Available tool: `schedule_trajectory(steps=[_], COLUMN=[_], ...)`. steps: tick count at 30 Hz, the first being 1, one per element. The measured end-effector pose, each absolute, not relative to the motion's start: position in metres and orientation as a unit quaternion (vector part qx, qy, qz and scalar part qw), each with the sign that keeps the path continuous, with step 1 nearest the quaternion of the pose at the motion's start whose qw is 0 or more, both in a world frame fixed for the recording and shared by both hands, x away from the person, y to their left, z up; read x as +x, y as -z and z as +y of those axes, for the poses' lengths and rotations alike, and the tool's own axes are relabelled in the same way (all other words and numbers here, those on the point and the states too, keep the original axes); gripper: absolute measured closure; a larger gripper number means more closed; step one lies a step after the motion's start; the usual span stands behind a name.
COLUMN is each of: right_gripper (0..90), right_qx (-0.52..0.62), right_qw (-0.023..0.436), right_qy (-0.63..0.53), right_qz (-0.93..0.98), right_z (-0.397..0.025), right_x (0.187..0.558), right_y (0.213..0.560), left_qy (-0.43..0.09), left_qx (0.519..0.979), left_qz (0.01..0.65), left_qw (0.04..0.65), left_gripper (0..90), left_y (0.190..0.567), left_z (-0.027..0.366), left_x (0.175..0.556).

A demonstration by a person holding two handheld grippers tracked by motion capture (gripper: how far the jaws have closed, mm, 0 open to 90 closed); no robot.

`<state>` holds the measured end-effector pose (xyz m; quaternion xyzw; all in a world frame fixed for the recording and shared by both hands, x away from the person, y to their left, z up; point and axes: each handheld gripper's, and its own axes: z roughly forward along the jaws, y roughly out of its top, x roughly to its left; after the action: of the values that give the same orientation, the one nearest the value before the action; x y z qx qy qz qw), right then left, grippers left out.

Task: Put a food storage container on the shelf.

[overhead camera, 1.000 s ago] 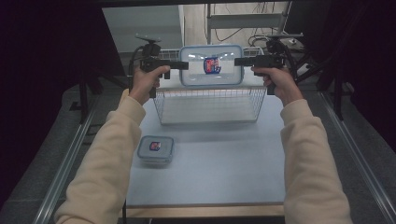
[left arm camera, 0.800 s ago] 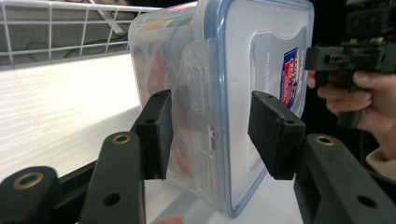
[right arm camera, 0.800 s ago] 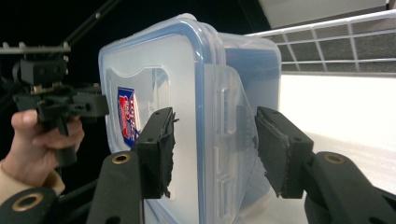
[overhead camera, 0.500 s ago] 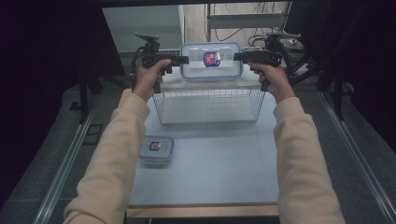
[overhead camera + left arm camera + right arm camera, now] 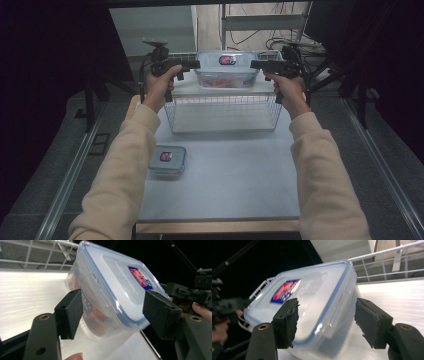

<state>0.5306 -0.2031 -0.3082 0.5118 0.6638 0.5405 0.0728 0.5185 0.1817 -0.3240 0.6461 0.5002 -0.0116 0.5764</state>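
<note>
Worktop [image 5: 225, 175]: pale, with a wire basket [image 5: 222, 107] at its far end.
Big box [image 5: 227, 67]: was held up higher; now sits low on the basket's far side.
Left hand-held gripper [image 5: 192, 64]: jaws apart, let go.
Right hand-held gripper [image 5: 256, 64]: jaws apart too.
Meaning: box looks put down.
Small box [image 5: 167, 160]: near side of the basket, probably next.

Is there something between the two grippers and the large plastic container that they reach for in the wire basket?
Nothing visible does. The large lidded container sits at the far end of the wire basket, and each end already lies between open jaws: the left gripper and the right gripper both straddle it, with no other object in the gaps.
</note>
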Motion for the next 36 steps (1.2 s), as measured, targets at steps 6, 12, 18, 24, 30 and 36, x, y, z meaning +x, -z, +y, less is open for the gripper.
schedule_trajectory(steps=[6, 12, 18, 24, 30, 36], right_gripper=[39.4, 65.2, 86.5, 89.1, 89.1, 89.3], right_qx=[0.491, 0.454, 0.417, 0.416, 0.409, 0.424], right_qw=[0.103, 0.126, 0.117, 0.121, 0.134, 0.139], right_qy=[-0.529, -0.502, -0.489, -0.483, -0.470, -0.471], right_qz=[0.685, 0.725, 0.757, 0.761, 0.770, 0.761], right_z=[-0.218, -0.219, -0.202, -0.181, -0.168, -0.168], right_x=[0.507, 0.481, 0.470, 0.477, 0.485, 0.492], right_y=[0.305, 0.307, 0.314, 0.324, 0.328, 0.330], left_qy=[-0.028, -0.053, -0.056, -0.044, -0.045, -0.044], left_qx=[0.678, 0.711, 0.727, 0.742, 0.748, 0.751], left_qz=[0.471, 0.439, 0.417, 0.406, 0.397, 0.393], left_qw=[0.563, 0.547, 0.542, 0.532, 0.529, 0.529], left_gripper=[31.0, 29.4, 29.1, 28.4, 28.0, 28.2], left_y=[0.319, 0.318, 0.325, 0.337, 0.348, 0.355], left_z=[0.185, 0.178, 0.169, 0.166, 0.166, 0.166], left_x=[0.492, 0.461, 0.438, 0.429, 0.419, 0.413])
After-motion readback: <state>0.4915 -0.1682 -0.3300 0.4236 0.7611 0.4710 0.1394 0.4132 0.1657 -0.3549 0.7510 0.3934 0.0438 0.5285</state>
